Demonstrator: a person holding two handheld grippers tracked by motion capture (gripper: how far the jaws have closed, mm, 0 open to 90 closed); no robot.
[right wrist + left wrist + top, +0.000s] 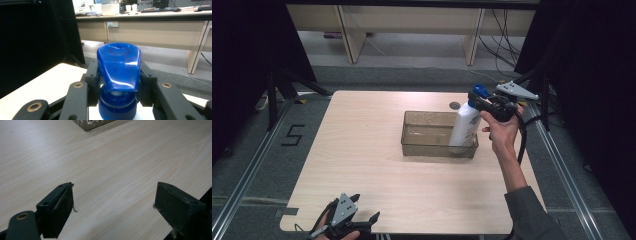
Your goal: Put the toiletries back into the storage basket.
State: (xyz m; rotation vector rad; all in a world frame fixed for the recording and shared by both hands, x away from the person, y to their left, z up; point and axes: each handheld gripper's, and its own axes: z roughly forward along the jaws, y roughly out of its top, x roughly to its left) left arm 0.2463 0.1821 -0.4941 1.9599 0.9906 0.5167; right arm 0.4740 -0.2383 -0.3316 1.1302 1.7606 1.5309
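**Bottle held by its neck over the right end of the bin**

Bottle (466, 125), white with a blue pump top, is sitting right of centre in the high view, its base inside the clear plastic bin (427, 131) at that bin's right end. The right gripper (486, 102) is clamping it just under the pump head: in the right gripper view both black jaws are pressing against the neck on either side, with the blue pump head (119, 65) rising between them and the ribbed collar below. So the bottle is lying directly at the jaws, not ahead of them, and the person's right hand (502, 131) is reaching in from the lower right.

Its long axis is running nearly upright, leaning a little so the top is tipping toward the right edge of the frame and the base is staying lower left, against the bin's right wall. Whether the base is resting on the bin floor or hanging just above it, I cannot tell. The pump spout seems to be pointing back toward the gripper camera.

The left gripper (349, 222) is idling at the bottom left of the high view, at the near table (362, 150) edge, well apart from the bin. Its jaws are standing wide apart with nothing between them, bare wood showing beyond, and a corner of the bin (93, 123) appearing at the top of its view. The right hand is plainly the nearer one; any lift or lowering would likely follow the bottle's upright axis.
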